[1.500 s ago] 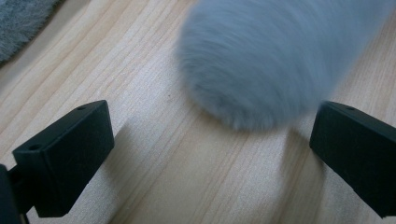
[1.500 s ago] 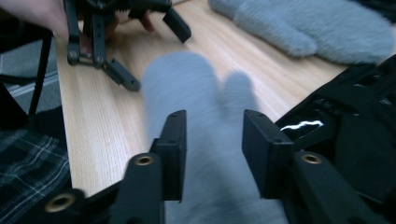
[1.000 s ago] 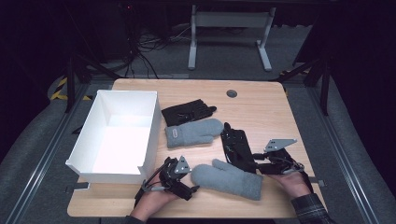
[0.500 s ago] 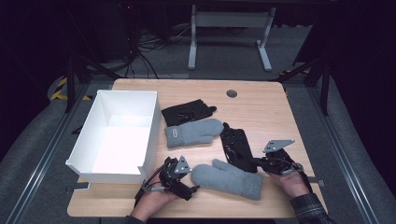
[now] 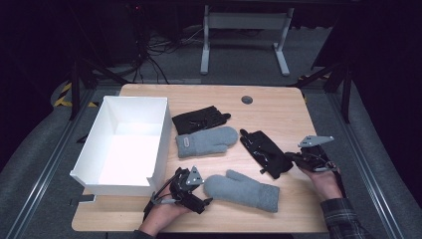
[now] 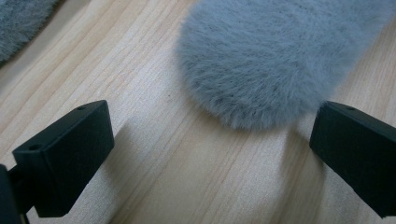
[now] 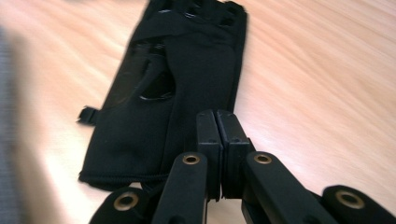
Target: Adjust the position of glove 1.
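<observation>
Fur of the grey mitten (image 6: 280, 60) fronts the spread left hand-held gripper (image 6: 210, 154); right hand-held gripper (image 7: 217, 140) closed over black glove (image 7: 173, 93).

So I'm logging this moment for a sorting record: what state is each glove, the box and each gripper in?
White box: upright, open top, nothing inside.
Far grey mitten: flat, free.
Near grey mitten: flat, tip between the open jaws, ungripped.
Far black glove: flat, free.
Near black glove: flat.
Left gripper: open.
Right gripper: jaws shut at the near black glove's cuff; grip unclear.
</observation>
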